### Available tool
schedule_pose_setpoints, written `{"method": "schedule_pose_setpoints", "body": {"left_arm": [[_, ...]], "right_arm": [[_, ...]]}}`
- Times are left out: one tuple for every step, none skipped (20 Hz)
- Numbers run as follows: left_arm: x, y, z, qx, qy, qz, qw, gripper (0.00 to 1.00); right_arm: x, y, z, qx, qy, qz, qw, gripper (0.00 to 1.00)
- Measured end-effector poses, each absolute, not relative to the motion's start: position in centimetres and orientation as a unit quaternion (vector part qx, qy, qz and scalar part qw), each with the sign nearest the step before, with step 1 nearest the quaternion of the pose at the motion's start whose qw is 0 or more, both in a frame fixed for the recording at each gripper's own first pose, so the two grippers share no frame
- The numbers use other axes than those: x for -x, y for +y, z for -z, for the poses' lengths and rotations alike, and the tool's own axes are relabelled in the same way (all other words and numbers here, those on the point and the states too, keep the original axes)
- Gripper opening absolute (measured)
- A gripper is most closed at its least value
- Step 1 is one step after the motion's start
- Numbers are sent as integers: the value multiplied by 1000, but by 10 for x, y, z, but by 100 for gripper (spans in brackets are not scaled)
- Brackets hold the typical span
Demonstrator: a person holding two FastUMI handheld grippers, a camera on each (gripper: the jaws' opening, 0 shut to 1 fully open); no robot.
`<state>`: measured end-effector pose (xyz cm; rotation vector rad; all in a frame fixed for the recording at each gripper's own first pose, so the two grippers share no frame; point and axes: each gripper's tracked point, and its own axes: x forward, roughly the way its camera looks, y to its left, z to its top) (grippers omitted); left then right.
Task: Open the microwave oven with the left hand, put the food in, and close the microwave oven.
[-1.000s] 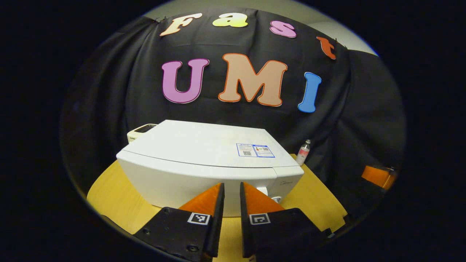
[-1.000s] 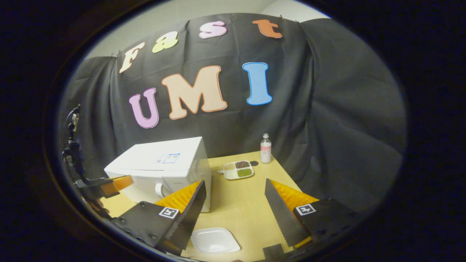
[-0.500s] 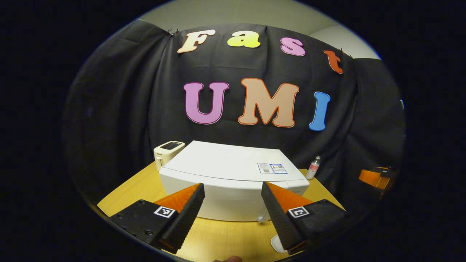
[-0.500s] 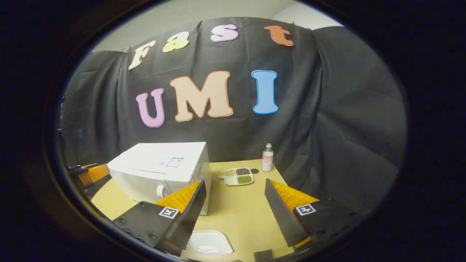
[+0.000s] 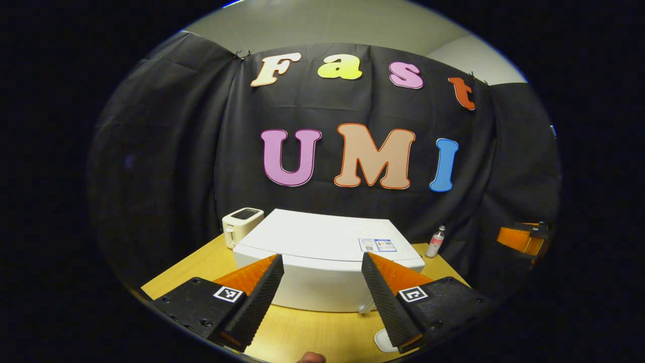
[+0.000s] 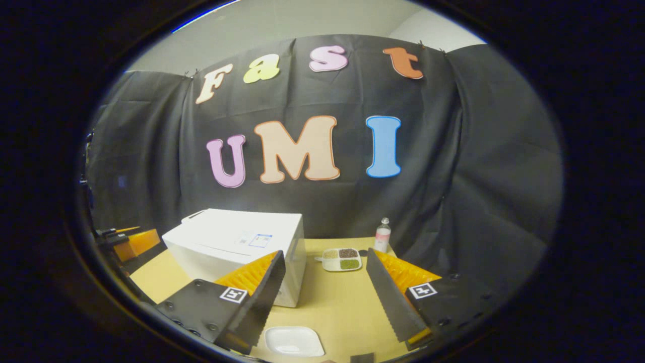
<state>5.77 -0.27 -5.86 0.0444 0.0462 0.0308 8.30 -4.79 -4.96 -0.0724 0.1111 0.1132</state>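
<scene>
In the left gripper view the left gripper (image 5: 322, 297) hangs above the near edge of the light wooden table (image 5: 302, 330), its jaws spread wide with nothing between them; ahead stands the white box-shaped microwave oven (image 5: 322, 252), door closed, near the middle of the table; a small cream toaster (image 5: 242, 224) sits by the far left corner, just beside the oven; a clear plastic bottle with a pink label (image 5: 435, 242) stands at the far right edge.

In the right gripper view the right gripper (image 6: 327, 292) is likewise wide apart and empty; a white divided tray of brown, tan and green food (image 6: 341, 258) lies toward the far edge, right of the oven and near the bottle; a white empty square plate (image 6: 294, 341) rests at the near edge, below the fingers.
</scene>
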Motion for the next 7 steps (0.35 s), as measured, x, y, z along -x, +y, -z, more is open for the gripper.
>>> {"method": "schedule_pose_setpoints", "body": {"left_arm": [[-56,-3,60,-25,25,-17,999,96],[-54,-4,62,-26,27,-17,999,96],[-53,-5,62,-26,28,-17,999,96],[-52,-5,65,-27,30,-19,999,96],[-51,-5,66,-28,31,-21,999,96],[-50,-4,65,-30,32,-25,999,96],[-50,-5,66,-31,33,-27,999,96]], "right_arm": [[-83,-48,48,34,54,-57,996,92],[-83,-50,47,33,53,-58,996,92],[-82,-52,46,34,51,-58,996,92],[-81,-54,45,34,50,-59,996,92],[-80,-55,46,36,50,-59,996,92],[-79,-57,47,39,49,-60,996,92],[-79,-59,47,42,50,-60,996,92]]}}
